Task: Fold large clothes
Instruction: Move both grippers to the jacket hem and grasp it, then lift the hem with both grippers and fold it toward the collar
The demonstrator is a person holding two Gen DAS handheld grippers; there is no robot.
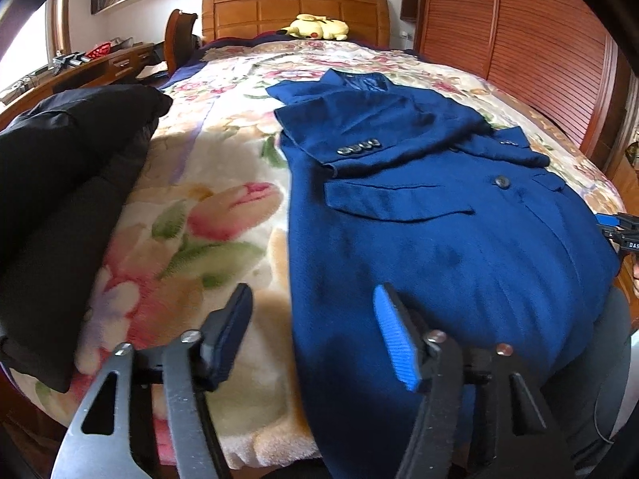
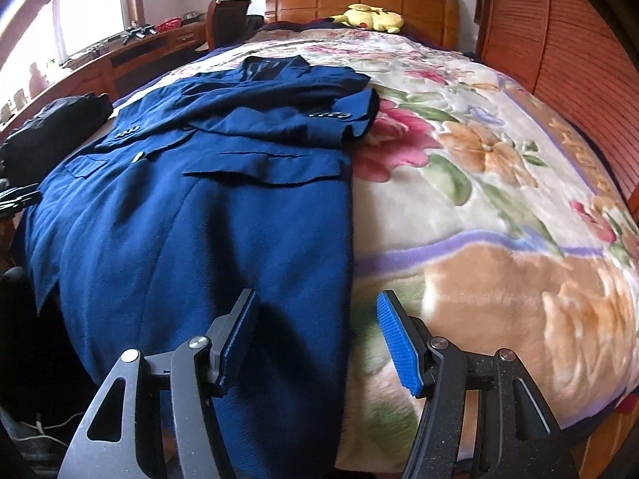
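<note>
A large blue coat (image 1: 419,215) lies flat on the bed, collar toward the headboard, both sleeves folded across its chest. It also shows in the right wrist view (image 2: 191,207). My left gripper (image 1: 311,335) is open and empty, low over the coat's left hem edge near the foot of the bed. My right gripper (image 2: 315,339) is open and empty, over the coat's right hem edge. The right gripper shows at the far right of the left wrist view (image 1: 623,231).
A floral blanket (image 2: 479,199) covers the bed. A black garment (image 1: 60,183) lies at the bed's left side. A yellow plush toy (image 1: 319,28) sits by the wooden headboard (image 1: 295,12). A wooden wardrobe (image 1: 539,40) stands right, a desk (image 1: 100,64) left.
</note>
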